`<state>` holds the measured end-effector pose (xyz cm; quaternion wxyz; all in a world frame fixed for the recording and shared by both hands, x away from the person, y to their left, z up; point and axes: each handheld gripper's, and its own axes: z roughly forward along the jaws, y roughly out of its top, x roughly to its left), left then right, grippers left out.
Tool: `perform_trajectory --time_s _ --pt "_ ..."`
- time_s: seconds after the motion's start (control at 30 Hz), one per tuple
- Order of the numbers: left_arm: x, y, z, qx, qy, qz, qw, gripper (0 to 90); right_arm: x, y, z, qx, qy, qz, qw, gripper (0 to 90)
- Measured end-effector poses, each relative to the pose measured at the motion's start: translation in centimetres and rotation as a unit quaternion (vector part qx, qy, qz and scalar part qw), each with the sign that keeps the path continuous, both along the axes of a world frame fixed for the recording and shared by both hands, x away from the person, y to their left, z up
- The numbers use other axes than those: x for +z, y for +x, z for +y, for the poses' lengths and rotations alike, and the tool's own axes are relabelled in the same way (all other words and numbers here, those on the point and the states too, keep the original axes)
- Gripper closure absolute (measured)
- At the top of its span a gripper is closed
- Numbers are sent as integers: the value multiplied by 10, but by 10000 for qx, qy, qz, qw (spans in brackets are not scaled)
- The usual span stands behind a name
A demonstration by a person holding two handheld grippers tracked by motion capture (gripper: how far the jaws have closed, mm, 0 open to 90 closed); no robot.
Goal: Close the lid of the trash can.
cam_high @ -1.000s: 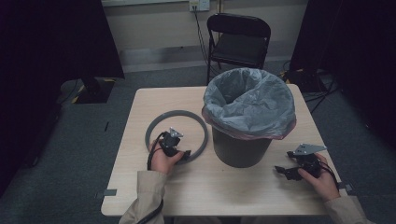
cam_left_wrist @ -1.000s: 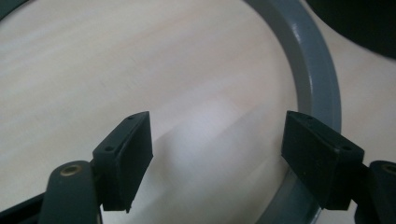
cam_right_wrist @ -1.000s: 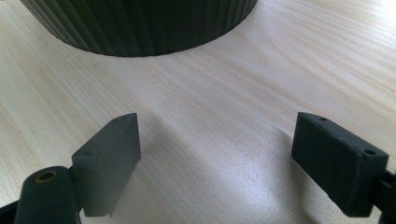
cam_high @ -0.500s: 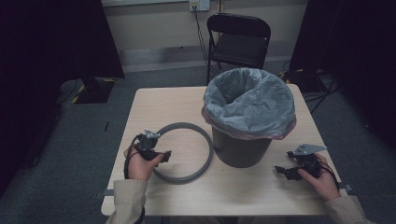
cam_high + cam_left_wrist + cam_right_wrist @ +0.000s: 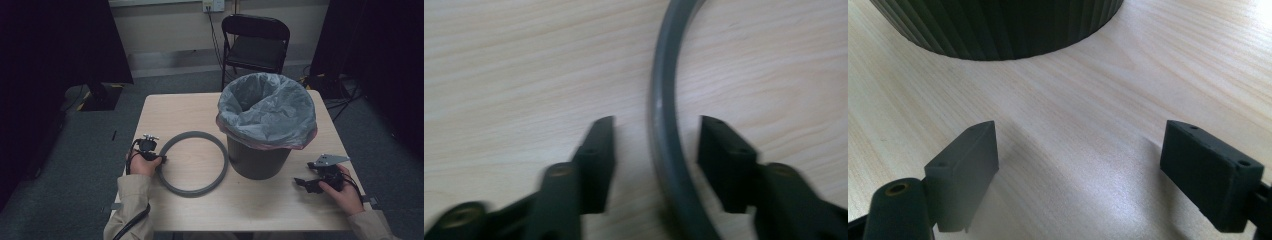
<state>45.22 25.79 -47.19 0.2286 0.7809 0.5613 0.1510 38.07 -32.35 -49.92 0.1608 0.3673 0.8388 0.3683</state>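
The grey ring [image 5: 192,163] is laid flat on the surface [image 5: 260,210], just left of the bin [image 5: 266,125]. Its left rim is straddled by the left claw [image 5: 161,159], whose jaws are seen spread to either side of the ring without touching it. The right claw [image 5: 300,181] is held wide apart and empty over the surface, right of the bin.
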Motion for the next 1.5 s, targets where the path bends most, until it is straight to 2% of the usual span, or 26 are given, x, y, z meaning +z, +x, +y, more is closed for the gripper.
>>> perform_trajectory --time_s 0.03,0.1,0.2,0.23,0.3,0.37,0.5,0.63,0.7,0.83,1.03,1.13,1.17,1.27,1.5 --pt "1 0 -2 2 41 66 10000 730 0 0 0 -1 1 1 10000 149" --pt "3 2 -3 93 -25 252 9996 749 0 0 0 -4 3 6 10000 149" --pt "9 4 1 21 -219 428 9988 779 0 0 0 -4 5 8 10000 149" --pt "13 4 2 65 -252 504 9984 781 0 0 0 -1 3 4 10000 149" --pt "24 2 5 66 -391 502 9979 784 0 0 0 -6 6 9 10000 149" --pt "38 0 9 -4 -379 511 9980 784 0 0 0 -4 5 7 10000 149" --pt "70 -4 17 -35 -481 427 9979 783 0 0 0 -4 5 8 10000 149" --pt "98 -6 20 -61 -411 389 9984 782 0 0 0 -4 5 8 10000 149" --pt "108 -7 20 -74 -304 500 9983 781 0 0 0 -5 5 10 10000 149" --pt "123 -10 21 -127 -312 550 9979 782 0 0 0 -5 4 9 10000 149" --pt "145 -14 27 -155 -659 568 9961 784 0 0 0 -4 4 10 10000 149" --pt "156 -16 28 -223 -704 510 9960 783 0 0 0 -11 11 13 10000 148" --pt "160 -16 28 -247 -734 569 9954 783 0 0 0 -13 13 15 10000 148" --pt "172 -17 27 -283 -694 503 9959 783 0 0 0 -7 11 6 10000 148" --pt "190 -20 29 -309 -755 492 9954 783 0 0 0 -4 12 5 10000 148"
